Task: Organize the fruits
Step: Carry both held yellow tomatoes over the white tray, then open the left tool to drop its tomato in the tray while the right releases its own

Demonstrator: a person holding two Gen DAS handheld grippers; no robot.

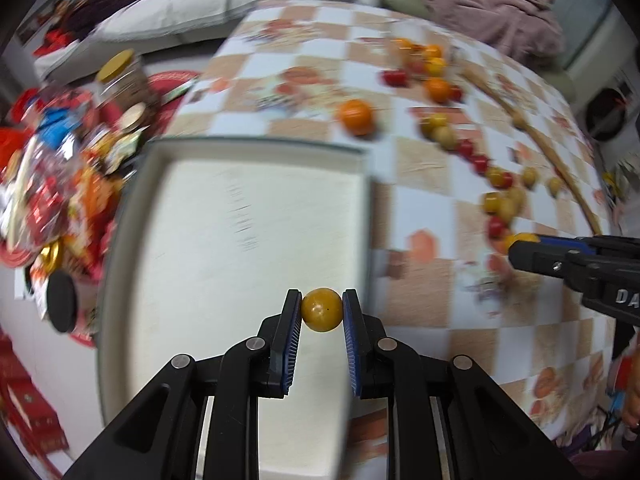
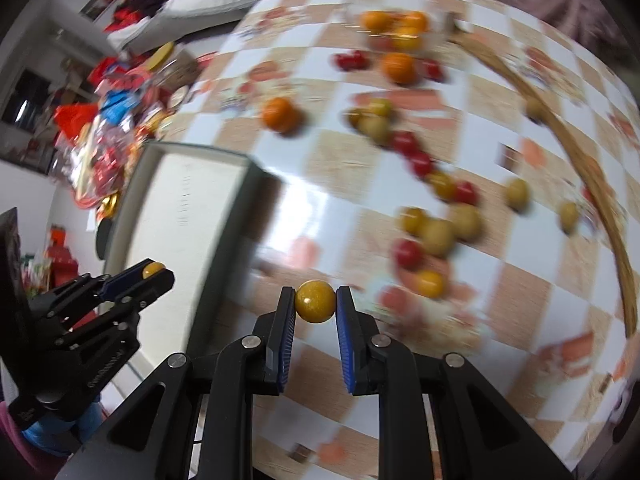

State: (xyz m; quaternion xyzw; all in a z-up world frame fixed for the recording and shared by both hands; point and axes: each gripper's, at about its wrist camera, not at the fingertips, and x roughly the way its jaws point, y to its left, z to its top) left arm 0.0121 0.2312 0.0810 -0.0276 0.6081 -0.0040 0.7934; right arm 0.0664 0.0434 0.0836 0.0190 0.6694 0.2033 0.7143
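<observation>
Left wrist view has the left tongs (image 1: pixel 322 310) clamped on a small yellow fruit (image 1: pixel 322 309) above the tray (image 1: pixel 256 148); right wrist view has the right tongs (image 2: pixel 315 302) pinching a second yellow fruit (image 2: pixel 315 301) over the checked tablecloth (image 2: pixel 320 208), loose fruit (image 2: pixel 400 68) strewn from twelve to three o'clock. Both look light, smooth and easily bruised, probably slippery, so a gentle hold across the widest part suits. Motion blur smears the scattered pieces and the clutter (image 1: pixel 60 168) at nine o'clock, possibly snack packets.

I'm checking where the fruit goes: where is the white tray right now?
The white tray lies on the checked table, left of the scattered fruit and right of the snack pile; the left gripper holds a yellow fruit above its right edge.
</observation>
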